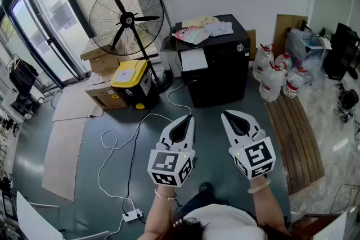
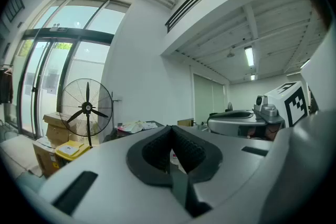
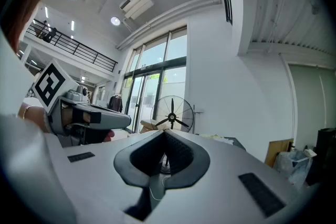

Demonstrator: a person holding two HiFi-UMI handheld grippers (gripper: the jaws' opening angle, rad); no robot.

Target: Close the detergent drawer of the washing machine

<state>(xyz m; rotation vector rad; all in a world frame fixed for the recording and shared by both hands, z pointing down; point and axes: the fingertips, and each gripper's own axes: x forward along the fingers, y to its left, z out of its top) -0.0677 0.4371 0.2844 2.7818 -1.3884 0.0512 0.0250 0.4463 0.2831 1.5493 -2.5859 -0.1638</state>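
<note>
A black washing machine (image 1: 219, 64) stands on the floor ahead, by the white wall. Its white detergent drawer (image 1: 194, 59) sticks out at the front's upper left. Clothes (image 1: 201, 29) lie on its lid. My left gripper (image 1: 190, 117) and right gripper (image 1: 225, 114) are held side by side, level, well short of the machine, both shut with nothing between the jaws. In the left gripper view the shut jaws (image 2: 170, 128) point toward the machine's top (image 2: 137, 126). In the right gripper view the shut jaws (image 3: 164, 132) point toward the fan (image 3: 172, 113).
A large standing fan (image 1: 127, 19) and a yellow-lidded box (image 1: 132, 82) stand left of the machine, with cardboard boxes (image 1: 101, 62) behind. White cables (image 1: 121, 149) run across the floor to a power strip (image 1: 133, 214). Water bottles (image 1: 275, 78) and a wooden pallet (image 1: 292, 137) are on the right.
</note>
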